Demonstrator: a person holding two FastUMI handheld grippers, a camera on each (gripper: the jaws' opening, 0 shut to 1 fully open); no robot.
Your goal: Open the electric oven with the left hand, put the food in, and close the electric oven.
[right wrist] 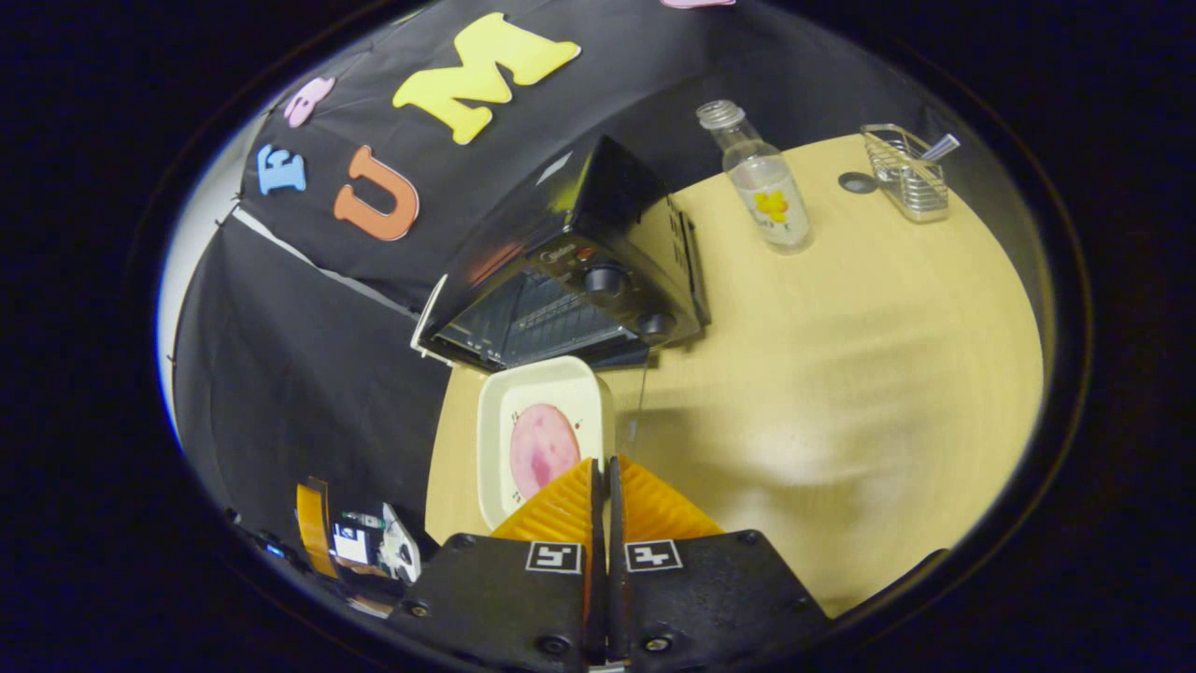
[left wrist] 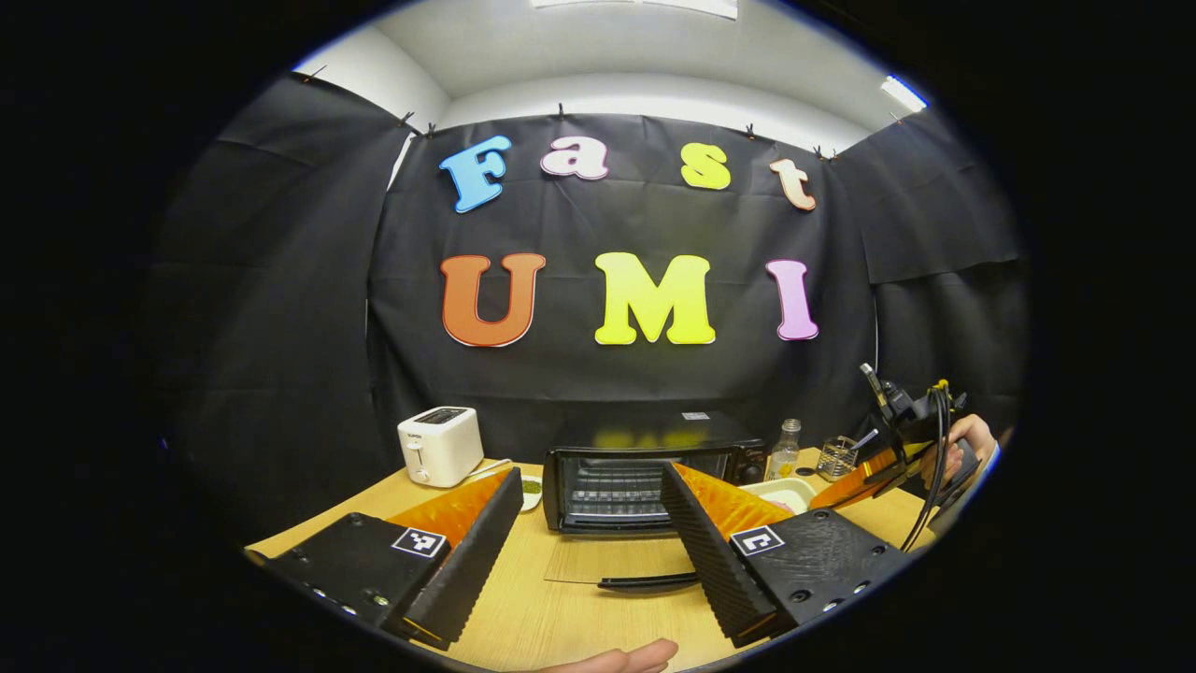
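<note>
Left gripper view: left gripper (left wrist: 590, 551) fingers spread wide, holding nothing, above table (left wrist: 551, 612). Electric oven (left wrist: 654, 472) at 12 o'clock, door (left wrist: 621, 565) dropped flat. Oven lettering too small to read.

Right gripper view: right gripper (right wrist: 603, 481) fingers pressed together on rim of dish (right wrist: 537, 439); food (right wrist: 542, 449) inside, oven at 12 o'clock. Bottle (right wrist: 761, 182) label unreadable.

My left gripper view looks level across the table (left wrist: 523, 617) at the oven (left wrist: 645, 472) front from near, while my right gripper view looks down, tilted, from the oven's (right wrist: 570, 271) right side; both share the oven.
</note>
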